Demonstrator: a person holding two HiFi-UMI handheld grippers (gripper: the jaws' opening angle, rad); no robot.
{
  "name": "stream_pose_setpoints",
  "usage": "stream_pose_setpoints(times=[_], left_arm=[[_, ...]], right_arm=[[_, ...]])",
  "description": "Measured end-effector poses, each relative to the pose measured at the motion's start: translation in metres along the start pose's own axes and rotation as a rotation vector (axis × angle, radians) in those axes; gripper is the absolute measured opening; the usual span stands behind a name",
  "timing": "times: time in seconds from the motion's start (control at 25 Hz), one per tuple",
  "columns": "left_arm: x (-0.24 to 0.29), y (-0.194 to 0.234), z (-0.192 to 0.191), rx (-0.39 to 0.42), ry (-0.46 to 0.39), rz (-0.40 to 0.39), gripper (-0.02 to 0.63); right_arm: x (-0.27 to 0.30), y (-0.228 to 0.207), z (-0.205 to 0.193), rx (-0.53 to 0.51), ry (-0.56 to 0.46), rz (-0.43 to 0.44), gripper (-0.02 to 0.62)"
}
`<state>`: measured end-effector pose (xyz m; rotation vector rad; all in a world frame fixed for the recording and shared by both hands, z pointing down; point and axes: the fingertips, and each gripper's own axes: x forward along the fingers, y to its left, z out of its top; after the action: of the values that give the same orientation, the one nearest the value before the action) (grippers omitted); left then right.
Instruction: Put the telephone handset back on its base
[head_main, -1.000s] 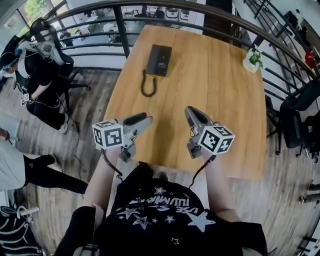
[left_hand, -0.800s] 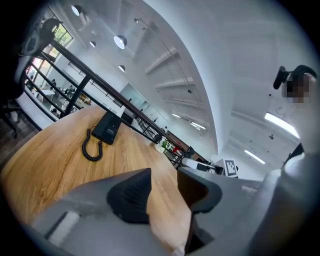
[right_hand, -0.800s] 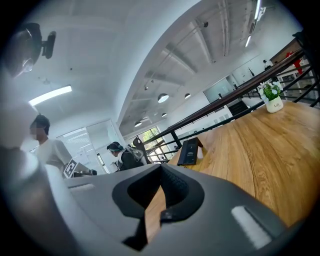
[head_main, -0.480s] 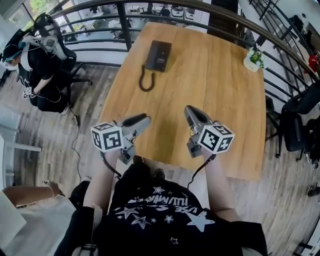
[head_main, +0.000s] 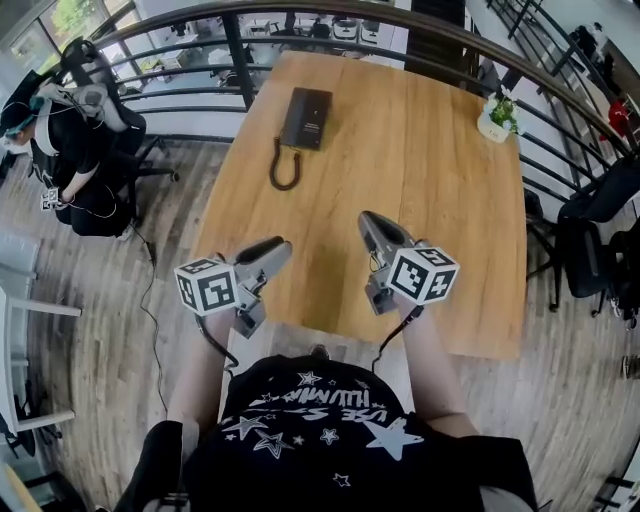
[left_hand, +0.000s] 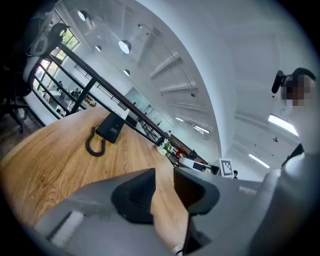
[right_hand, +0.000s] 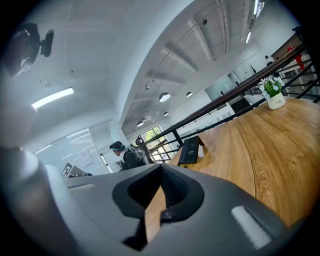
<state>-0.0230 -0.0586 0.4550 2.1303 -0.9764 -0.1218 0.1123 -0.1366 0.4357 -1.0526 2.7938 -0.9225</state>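
Over the near edge of the desk (head_main: 440, 180), closing the empty left hand-held gripper (head_main: 274, 244), holding the empty right hand-held gripper (head_main: 366, 219) pressed together; telephone (head_main: 305, 118) lying at the desk's far left corner, cord (head_main: 283, 168) coiled alongside.

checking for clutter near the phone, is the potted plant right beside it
No, the potted plant sits at the opposite side of the table from the phone.
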Motion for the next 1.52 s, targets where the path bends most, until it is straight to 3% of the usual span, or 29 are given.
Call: stream_pose_setpoints(times=[0.24, 0.84, 1.52], left_arm=[[-0.018, 0.000, 0.003, 0.013, -0.008, -0.018, 0.114], [-0.088, -0.022, -0.037, 0.043, 0.056, -0.066, 0.061], [-0.174, -0.028, -0.071, 0.321, 0.131, 0.121, 0.002]], right_arm=[[0.004, 0.019, -0.001, -0.017, -0.011, -0.011, -0.002], [-0.053, 0.083, -0.053, -0.007, -0.023, -0.128, -0.002], [-0.092, 0.170, -0.122, -0.023, 0.006, -0.194, -0.002]])
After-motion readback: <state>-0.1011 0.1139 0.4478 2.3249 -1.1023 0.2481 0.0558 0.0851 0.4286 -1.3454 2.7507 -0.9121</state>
